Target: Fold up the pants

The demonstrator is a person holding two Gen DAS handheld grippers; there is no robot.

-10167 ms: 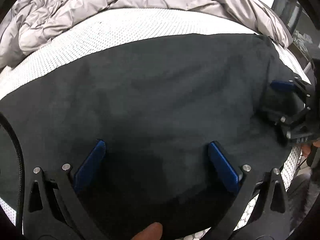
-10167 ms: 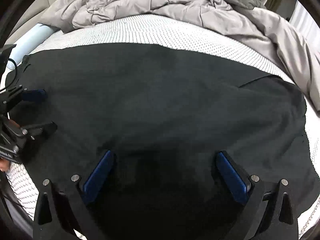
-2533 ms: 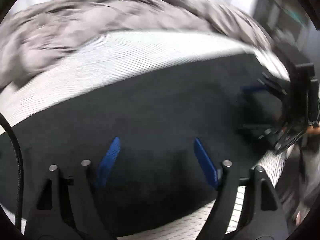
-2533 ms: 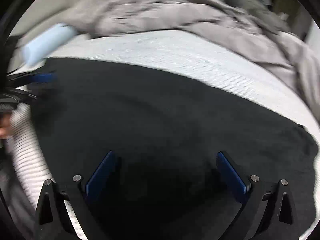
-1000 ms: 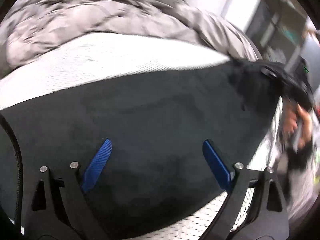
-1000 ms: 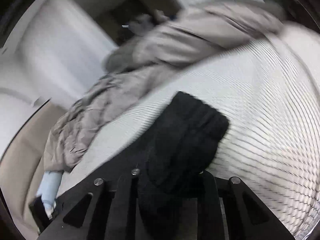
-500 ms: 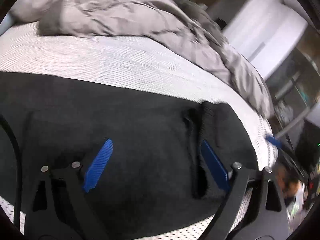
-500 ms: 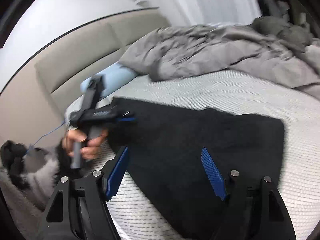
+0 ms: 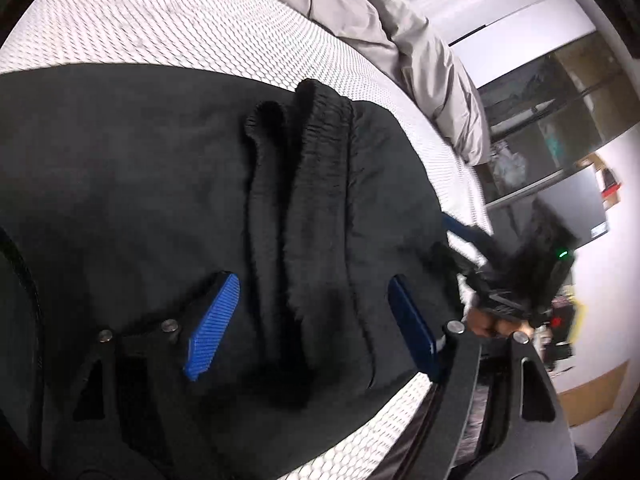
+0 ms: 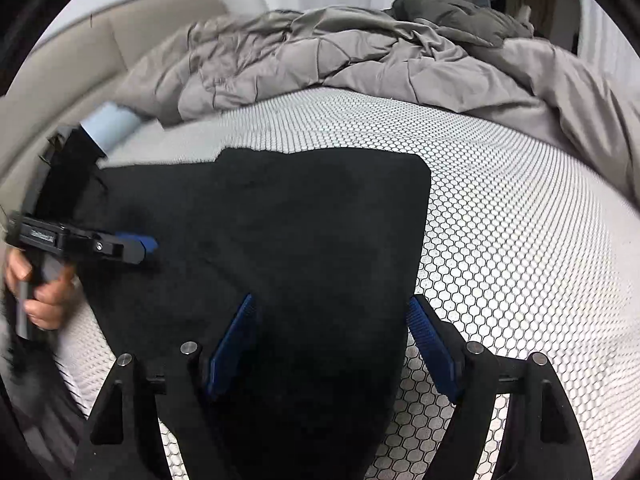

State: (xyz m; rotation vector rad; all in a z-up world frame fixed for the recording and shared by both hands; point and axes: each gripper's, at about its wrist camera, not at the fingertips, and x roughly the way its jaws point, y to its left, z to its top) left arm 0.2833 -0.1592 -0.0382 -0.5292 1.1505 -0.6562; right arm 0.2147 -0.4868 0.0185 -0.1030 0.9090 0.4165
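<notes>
The black pants [image 9: 132,184] lie flat on the near part of the white honeycomb-patterned mattress [image 10: 500,208], folded over (their ribbed waistband [image 9: 320,152] shows on top), far right corner squared.

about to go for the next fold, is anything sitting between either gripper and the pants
Nothing visible does. The left gripper is open right over the black pants, its fingers either side of the ribbed band. The right gripper is open over their folded edge. The grey duvet lies bunched at the far side of the mattress, apart from the pants.
</notes>
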